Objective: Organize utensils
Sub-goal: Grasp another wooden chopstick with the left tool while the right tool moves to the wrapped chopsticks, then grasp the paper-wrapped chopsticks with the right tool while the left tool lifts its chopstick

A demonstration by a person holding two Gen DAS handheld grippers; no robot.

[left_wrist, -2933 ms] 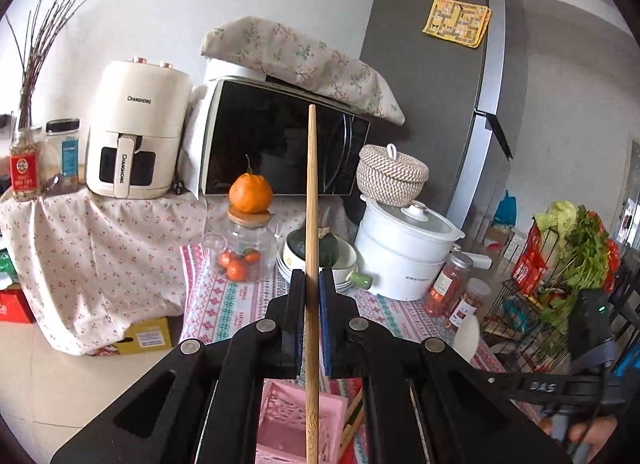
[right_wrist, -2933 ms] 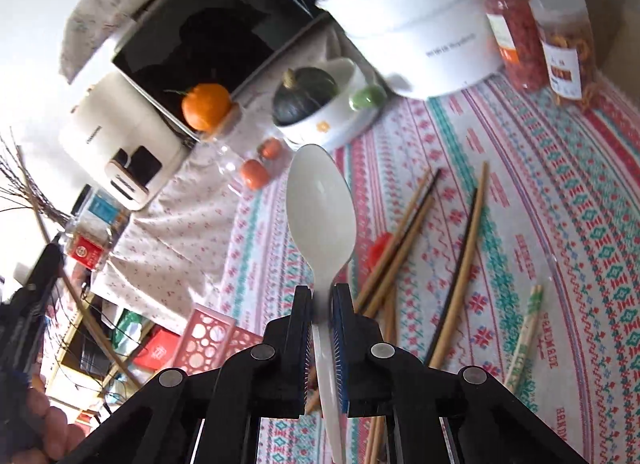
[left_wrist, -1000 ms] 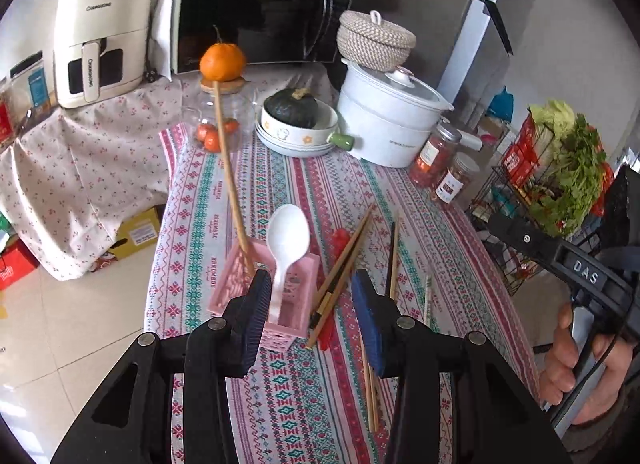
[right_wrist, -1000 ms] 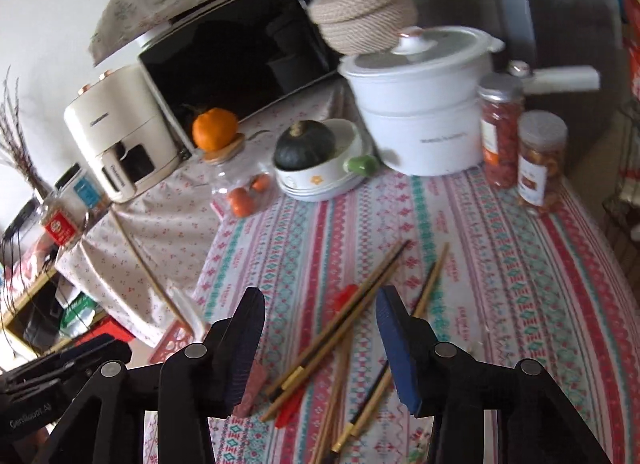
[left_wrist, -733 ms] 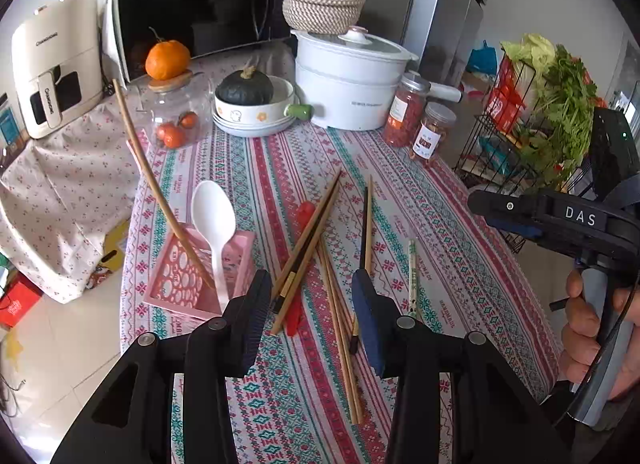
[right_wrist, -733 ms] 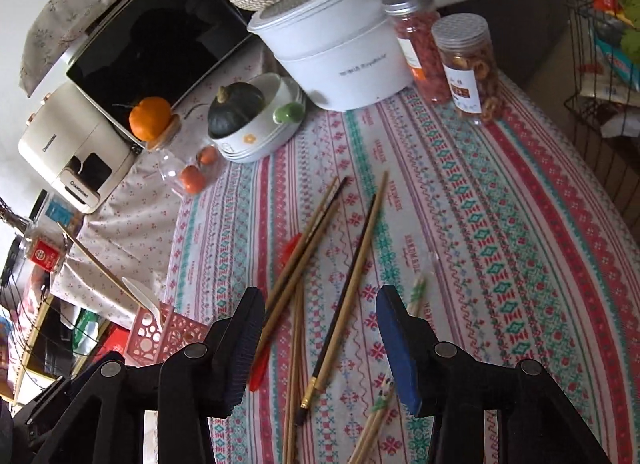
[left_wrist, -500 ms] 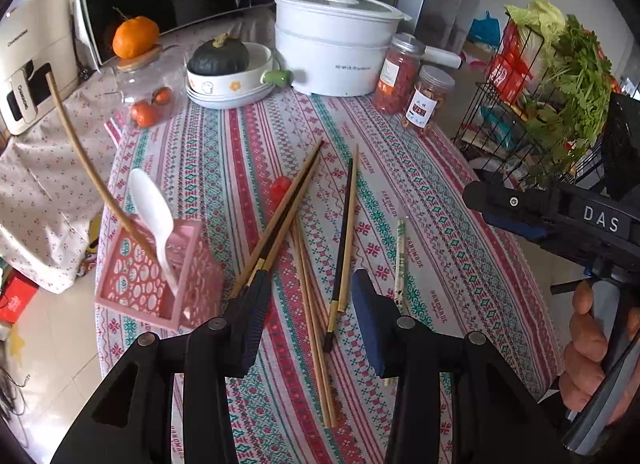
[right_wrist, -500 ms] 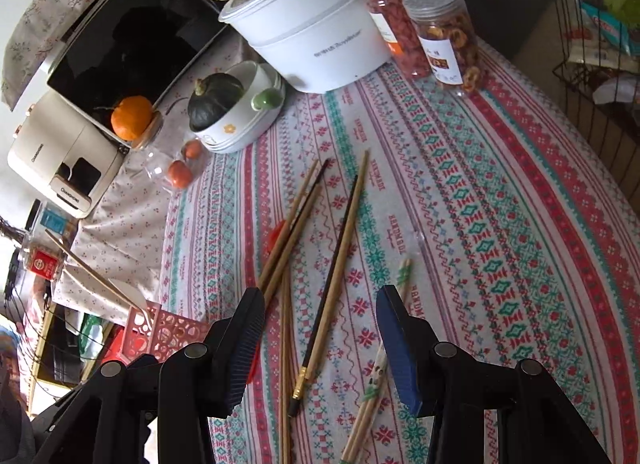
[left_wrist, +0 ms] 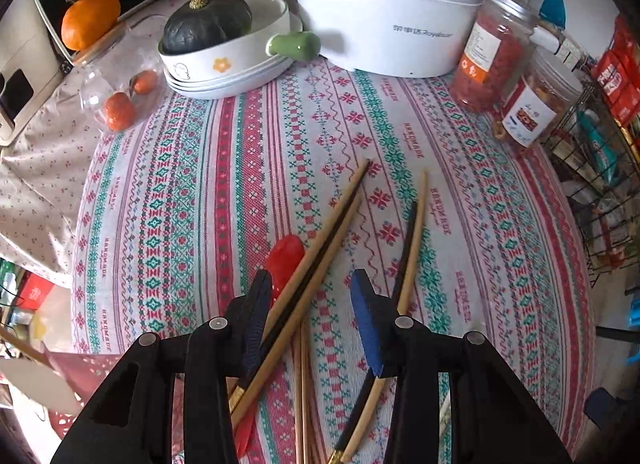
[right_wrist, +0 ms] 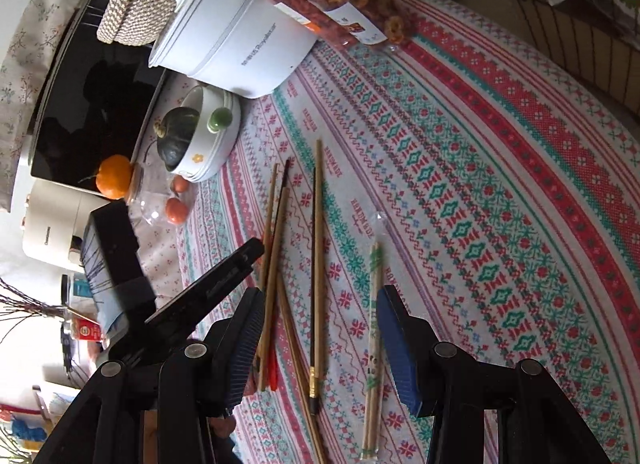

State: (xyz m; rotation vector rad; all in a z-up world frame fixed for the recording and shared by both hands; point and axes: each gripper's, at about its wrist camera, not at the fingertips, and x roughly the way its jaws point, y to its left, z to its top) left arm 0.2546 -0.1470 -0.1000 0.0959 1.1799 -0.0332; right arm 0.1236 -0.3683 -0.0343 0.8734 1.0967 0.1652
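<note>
Left wrist: left hand-held gripper [left_wrist: 310,304] open, empty, straddling loose chopsticks [left_wrist: 320,244] on worktop [left_wrist: 180,191], likely next pick. Right hand-held gripper [right_wrist: 320,328] also open, empty.

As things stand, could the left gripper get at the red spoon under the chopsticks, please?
Probably not cleanly: the left gripper hangs open over it, but crossed chopsticks lie across the red spoon, leaving only its bowl exposed.

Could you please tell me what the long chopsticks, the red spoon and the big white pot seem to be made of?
Long chopsticks: apparently bamboo or wood, matte tan with a faint grain; one looks dark-lacquered. Red spoon: likely plastic, given its glossy, even colour. Big white pot: smooth and slightly shiny with printed lettering; plastic or enamelled metal, which the view leaves open.
</note>
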